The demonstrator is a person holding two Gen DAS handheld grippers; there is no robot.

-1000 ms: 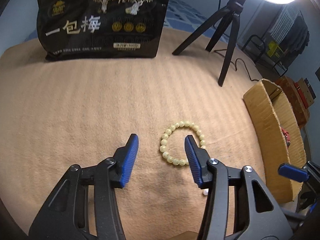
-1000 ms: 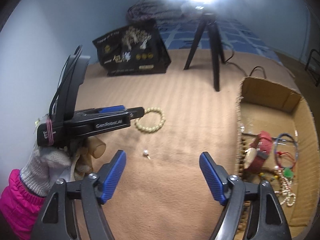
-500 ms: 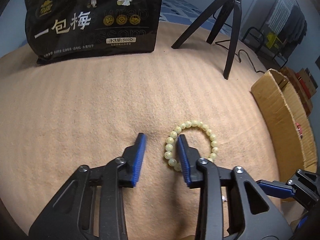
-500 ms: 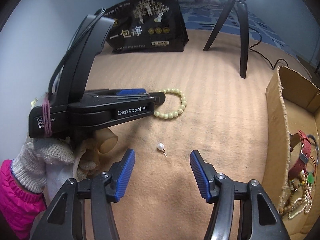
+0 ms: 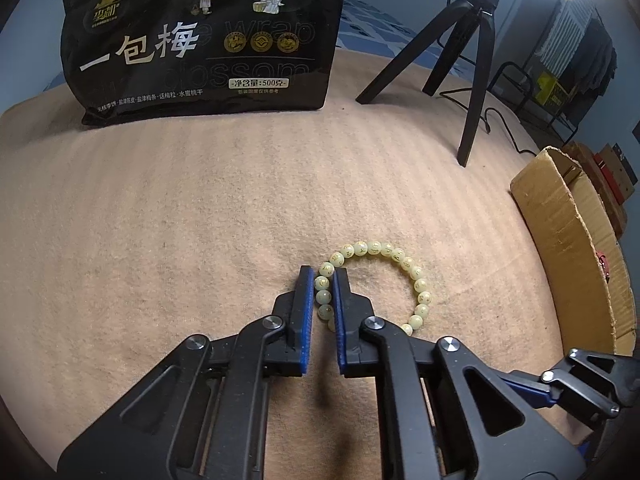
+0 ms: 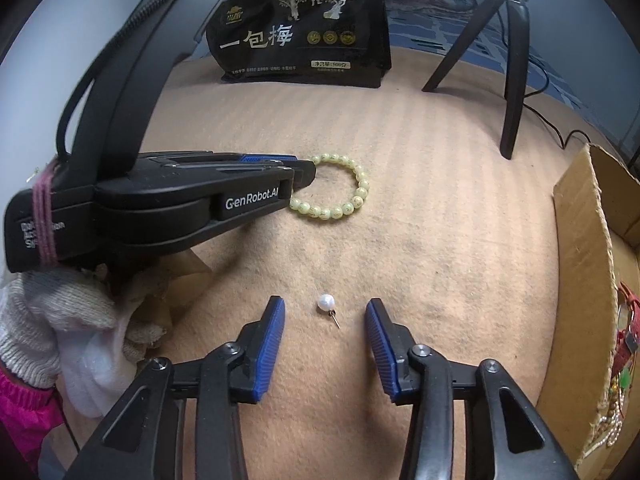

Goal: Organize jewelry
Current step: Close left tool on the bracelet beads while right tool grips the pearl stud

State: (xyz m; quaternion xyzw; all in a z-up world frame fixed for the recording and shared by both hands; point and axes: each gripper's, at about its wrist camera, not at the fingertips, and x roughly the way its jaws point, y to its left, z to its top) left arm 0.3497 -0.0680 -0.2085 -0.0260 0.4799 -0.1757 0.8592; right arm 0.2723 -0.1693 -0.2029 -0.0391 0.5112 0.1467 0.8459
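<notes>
From your left wrist view you are seeing one bead bracelet [image 5: 376, 284], one black bag [image 5: 204, 40] and one cardboard box [image 5: 568, 248]. Your left gripper [image 5: 322, 280] is clenching the bracelet's near-left beads, where a second ago its jaws were straddling bare blanket [image 5: 160, 220].

From your right wrist view one pearl pin [image 6: 326, 305] is lying between your right gripper's [image 6: 325, 312] jaws, which are closing without touching it; earlier it lay ahead of them. The box's [image 6: 580, 240] jewelry, right of the gripper, is too cropped to count.
</notes>
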